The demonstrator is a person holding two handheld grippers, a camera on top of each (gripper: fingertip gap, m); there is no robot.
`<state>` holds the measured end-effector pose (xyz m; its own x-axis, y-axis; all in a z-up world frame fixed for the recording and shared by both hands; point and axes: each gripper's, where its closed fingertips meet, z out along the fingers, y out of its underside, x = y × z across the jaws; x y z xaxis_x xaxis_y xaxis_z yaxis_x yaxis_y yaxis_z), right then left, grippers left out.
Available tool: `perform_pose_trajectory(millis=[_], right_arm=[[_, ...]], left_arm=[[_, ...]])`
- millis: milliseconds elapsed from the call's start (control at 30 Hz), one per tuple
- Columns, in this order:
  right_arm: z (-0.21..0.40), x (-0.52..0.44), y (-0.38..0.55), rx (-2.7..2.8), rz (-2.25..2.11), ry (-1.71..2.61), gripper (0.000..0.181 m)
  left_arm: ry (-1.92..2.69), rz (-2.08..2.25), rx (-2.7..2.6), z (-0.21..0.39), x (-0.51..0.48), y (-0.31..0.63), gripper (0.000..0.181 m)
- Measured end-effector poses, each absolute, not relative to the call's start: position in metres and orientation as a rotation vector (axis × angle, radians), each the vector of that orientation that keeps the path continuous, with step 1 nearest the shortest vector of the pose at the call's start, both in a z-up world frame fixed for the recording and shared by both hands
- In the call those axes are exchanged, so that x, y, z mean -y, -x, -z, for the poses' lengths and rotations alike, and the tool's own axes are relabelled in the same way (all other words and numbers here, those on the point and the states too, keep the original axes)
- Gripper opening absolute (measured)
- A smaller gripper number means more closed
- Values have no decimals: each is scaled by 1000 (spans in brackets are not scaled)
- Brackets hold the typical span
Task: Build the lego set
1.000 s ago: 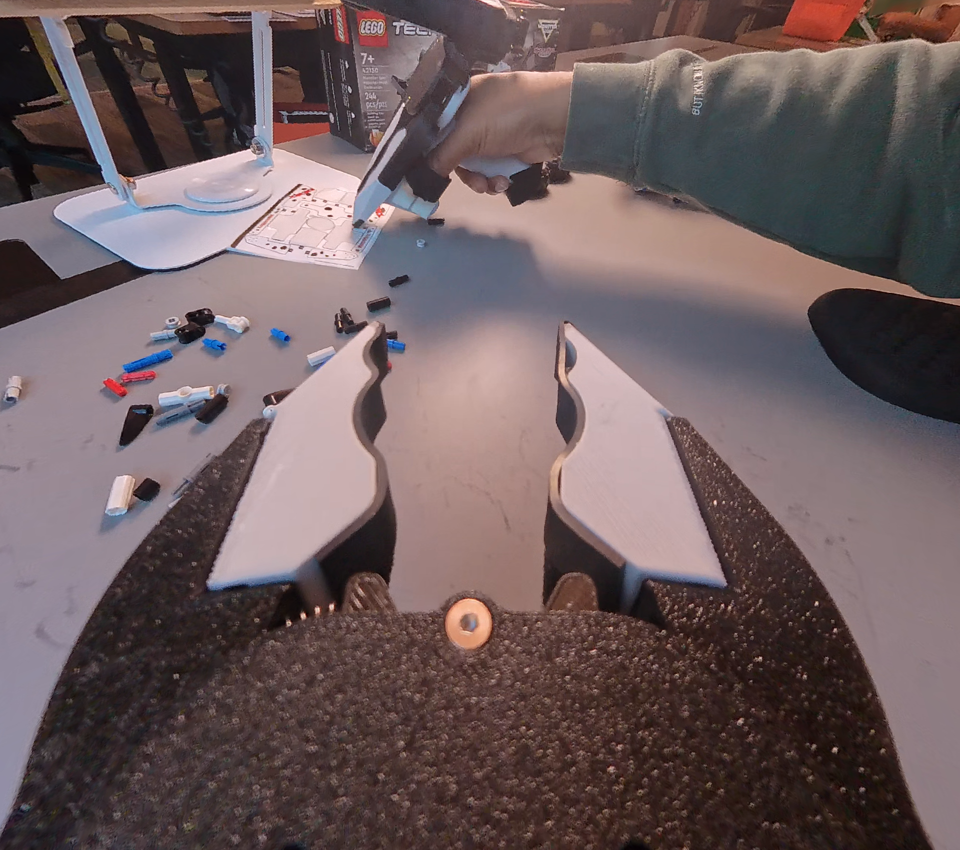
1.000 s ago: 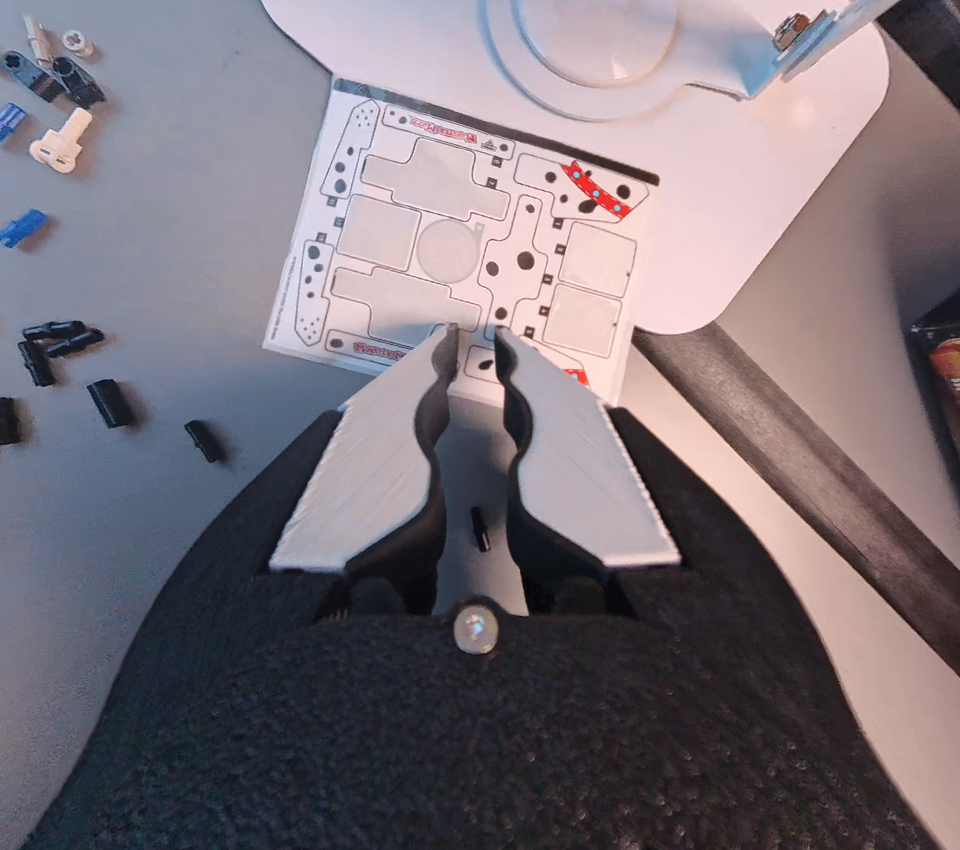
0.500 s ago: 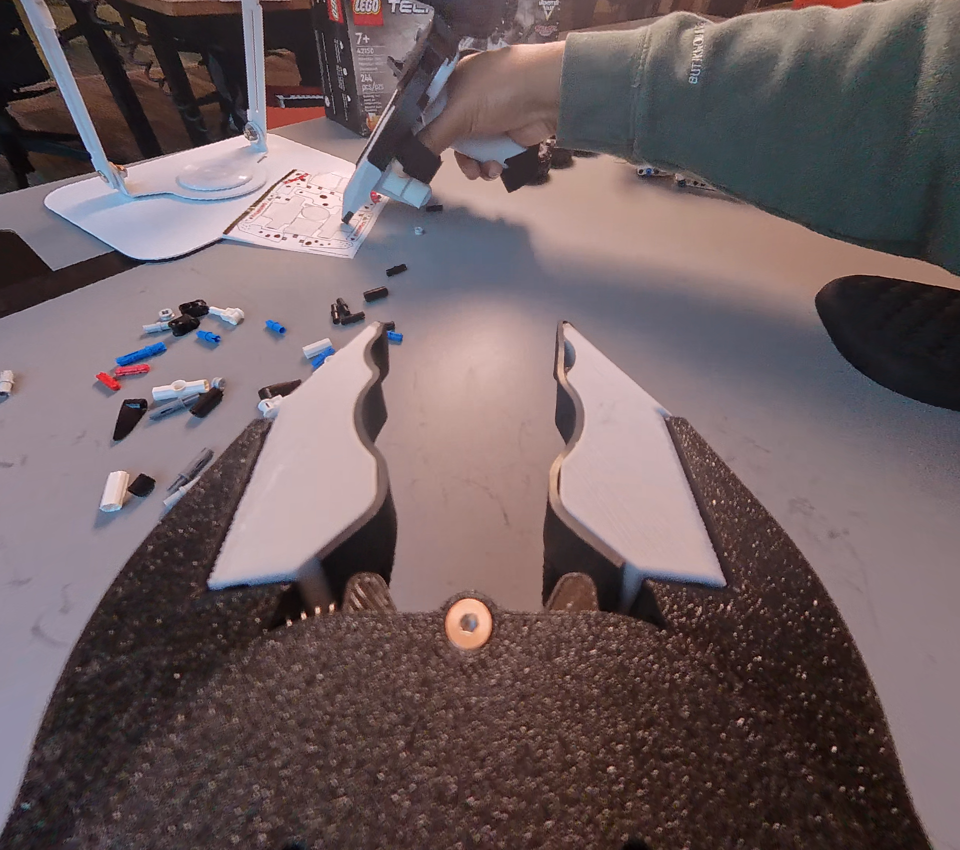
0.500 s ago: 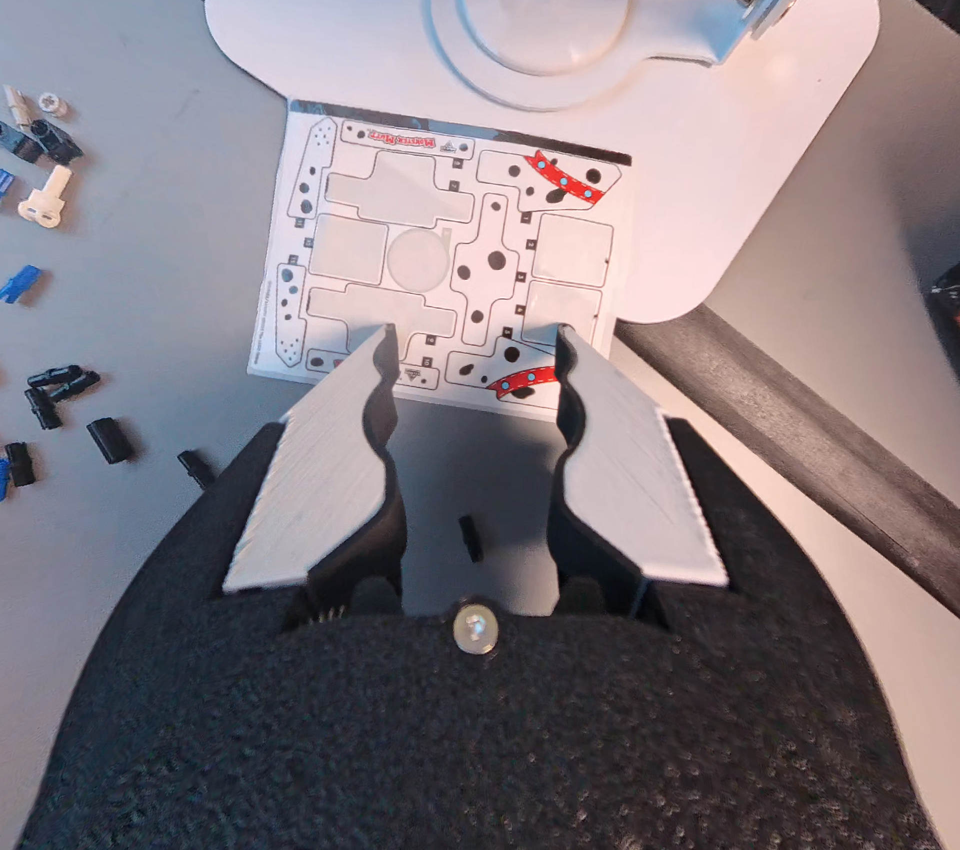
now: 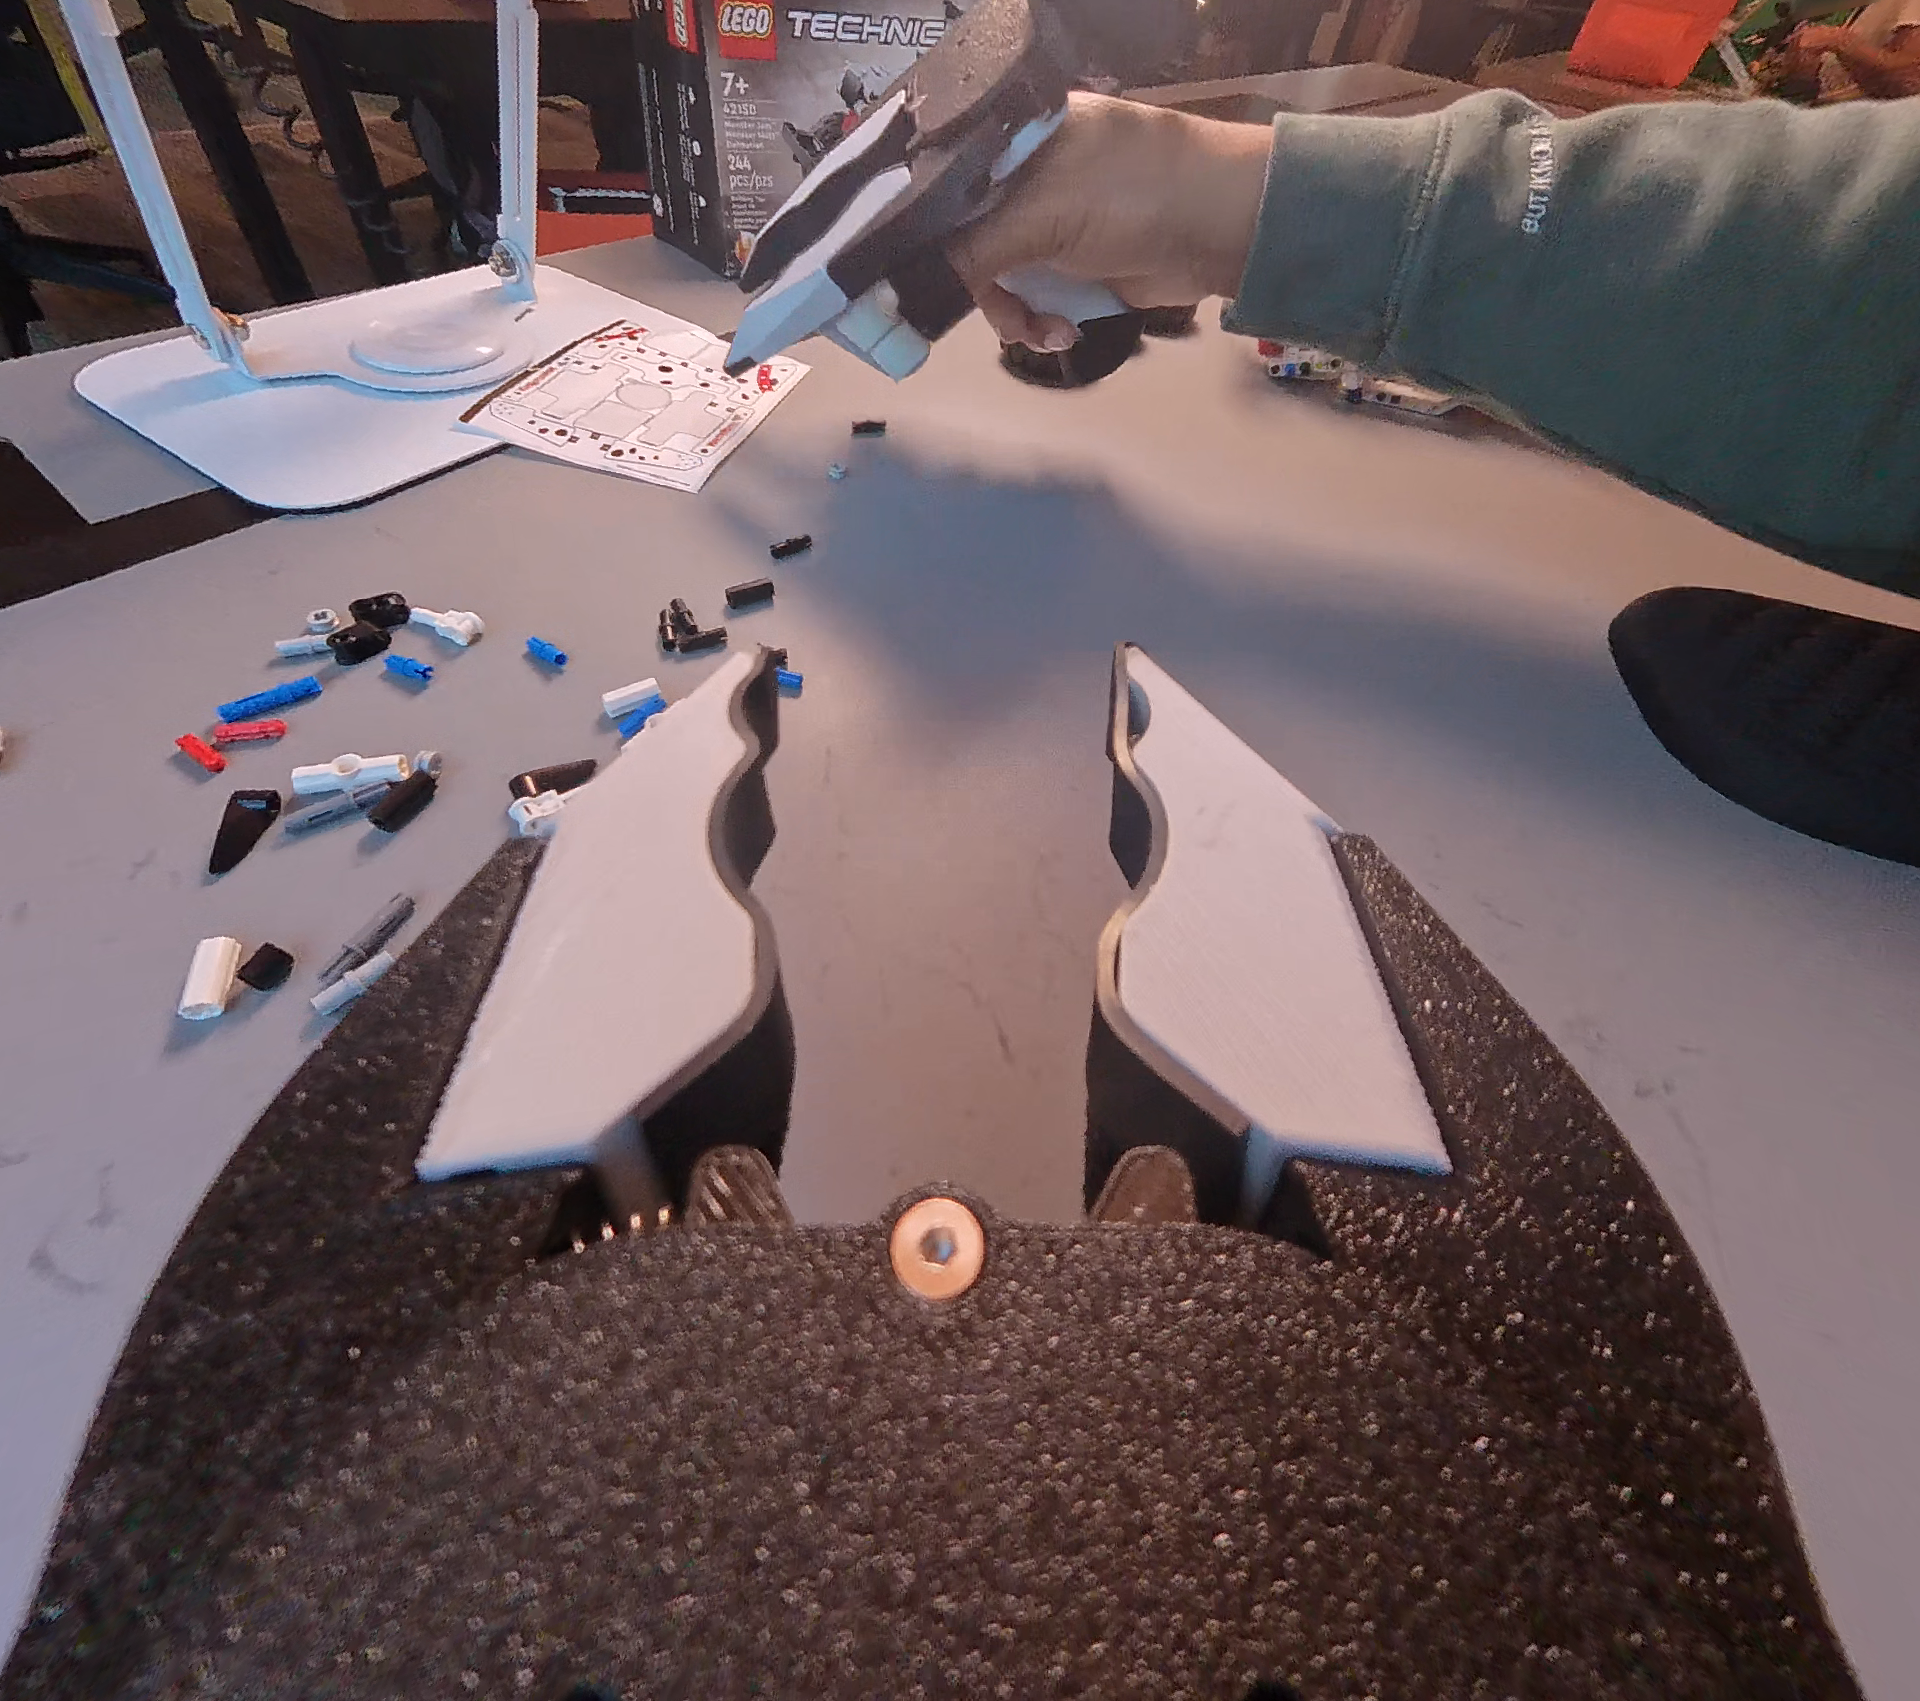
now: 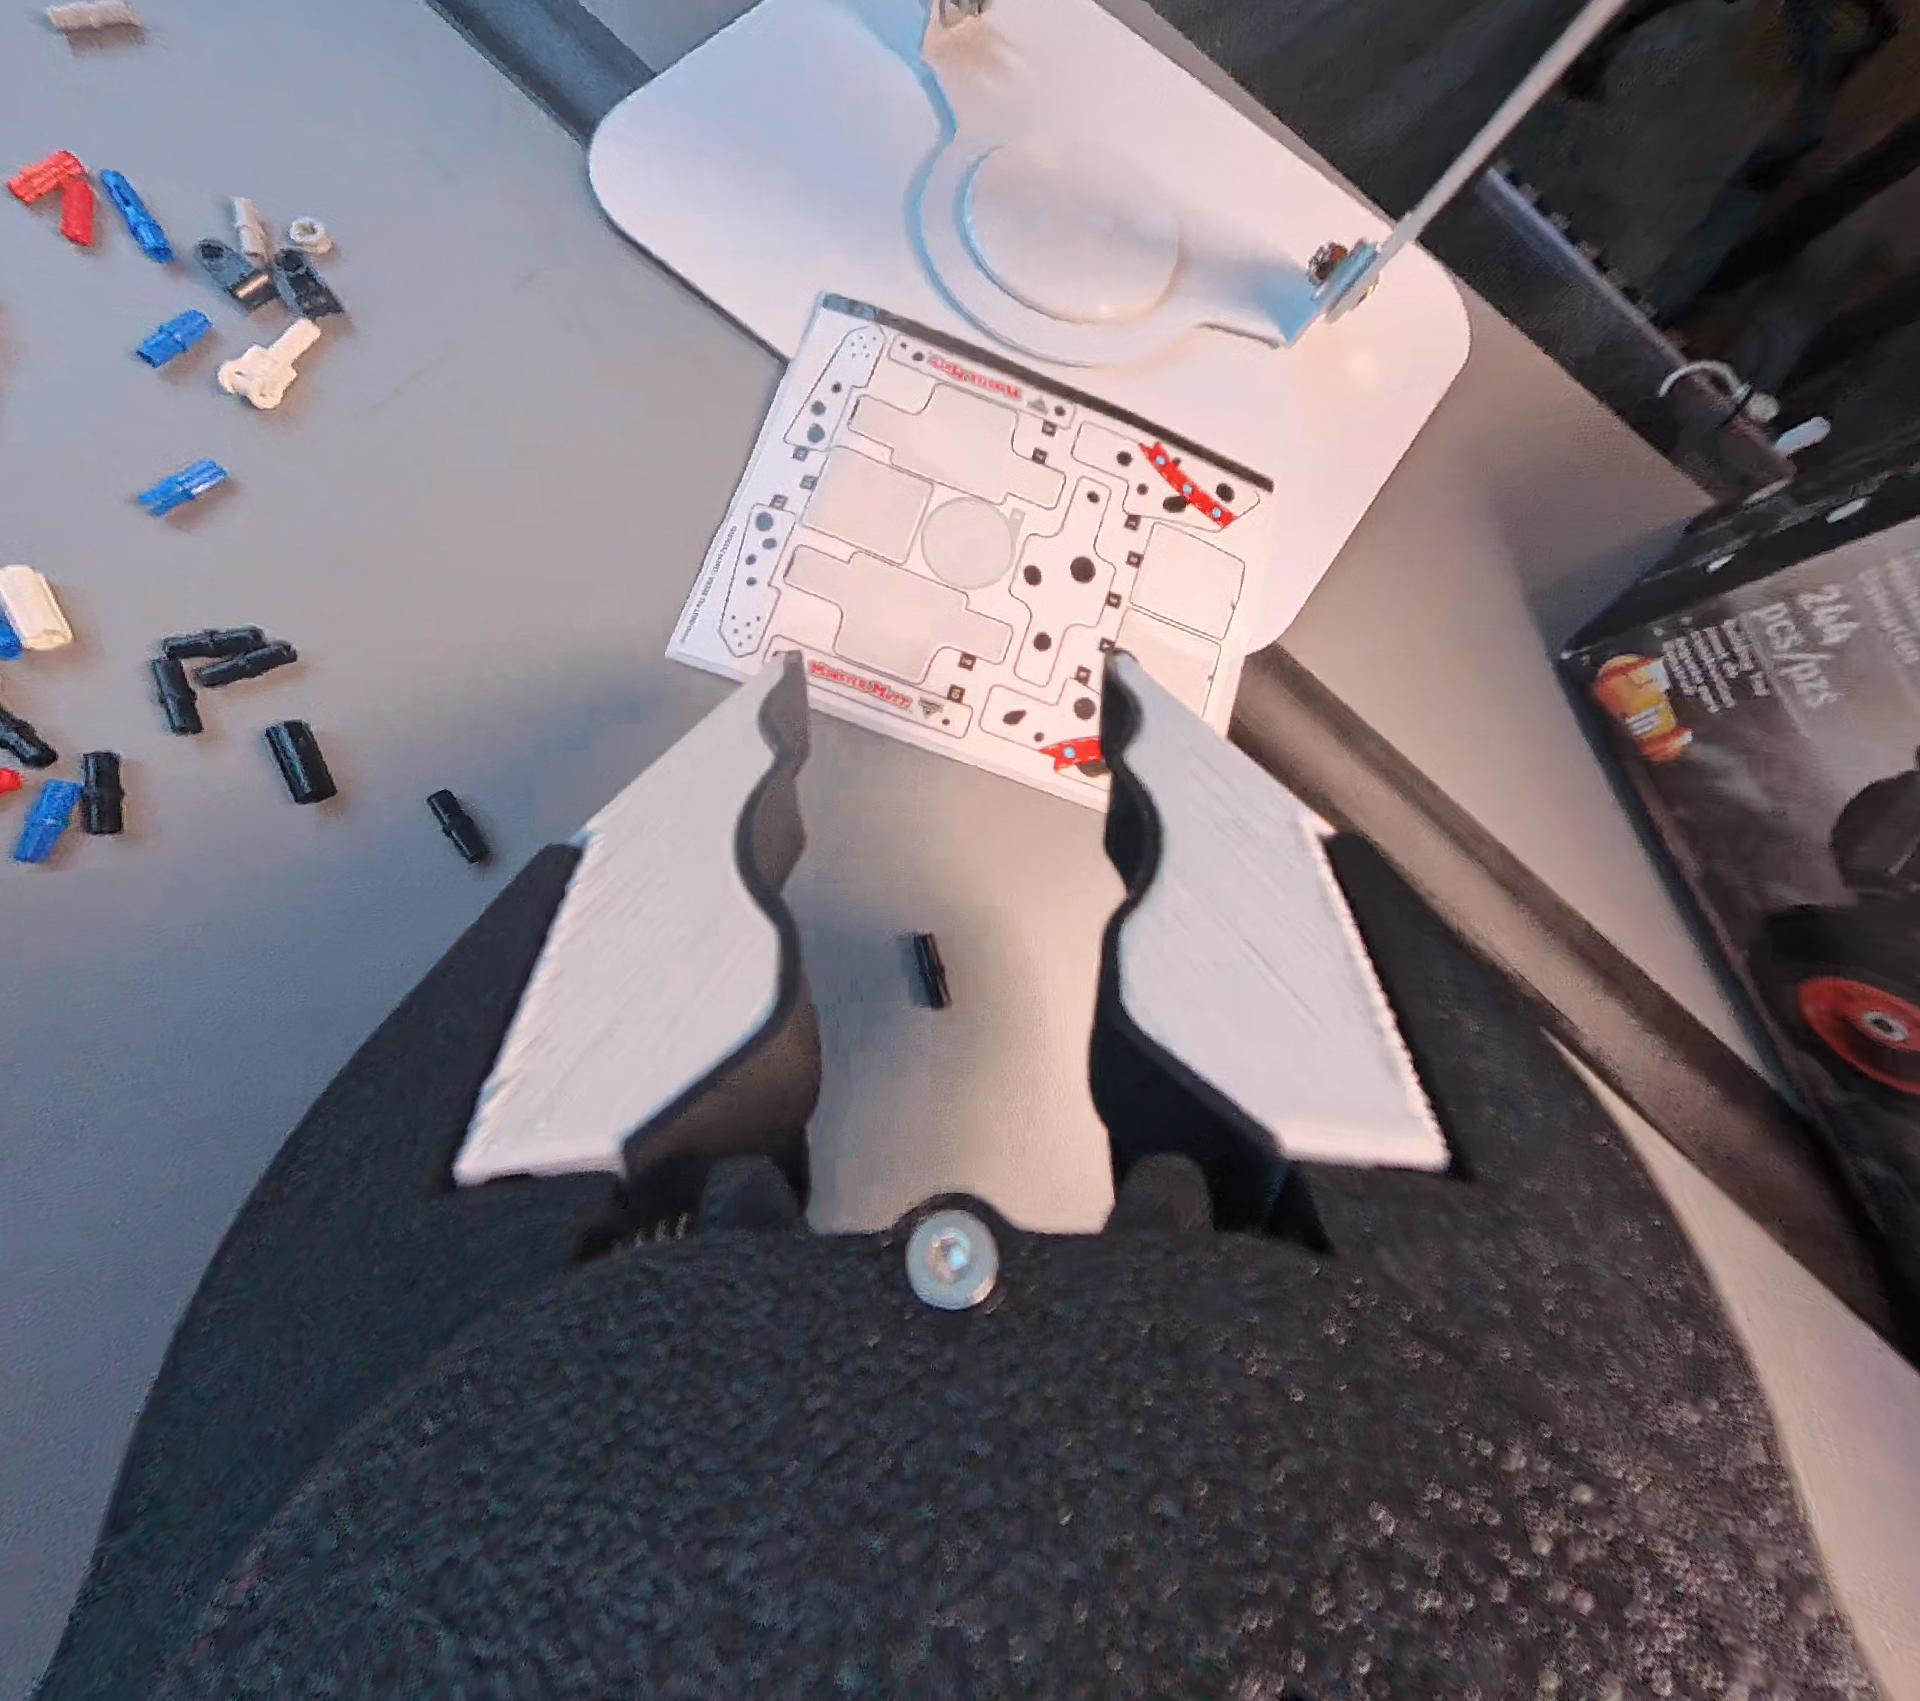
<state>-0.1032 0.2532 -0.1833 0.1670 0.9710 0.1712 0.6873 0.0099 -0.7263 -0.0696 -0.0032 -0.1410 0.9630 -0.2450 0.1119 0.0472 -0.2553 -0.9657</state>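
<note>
Right wrist view: both grippers gape empty; black pin lies lengthwise between right gripper fingers.

The left tool sits low over the surface, jaws spread wide and empty. The right tool, gripped by a hand in a green sleeve, tilts downward, its jaws likewise wide apart, holding nothing.

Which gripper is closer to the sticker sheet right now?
Right. The right gripper hovers at the sticker sheet's near edge; the left gripper sits farther back, past the scattered pieces.
</note>
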Motion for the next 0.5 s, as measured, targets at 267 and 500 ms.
perform_pose_trajectory(millis=[267,500], right_arm=[[227,-282,123,1555,-564,2072,103],[227,-295,120,1499,-485,2132,75]], left_arm=[[1826,257,-159,145,4,70,63],[1821,278,-156,143,4,69,63]])
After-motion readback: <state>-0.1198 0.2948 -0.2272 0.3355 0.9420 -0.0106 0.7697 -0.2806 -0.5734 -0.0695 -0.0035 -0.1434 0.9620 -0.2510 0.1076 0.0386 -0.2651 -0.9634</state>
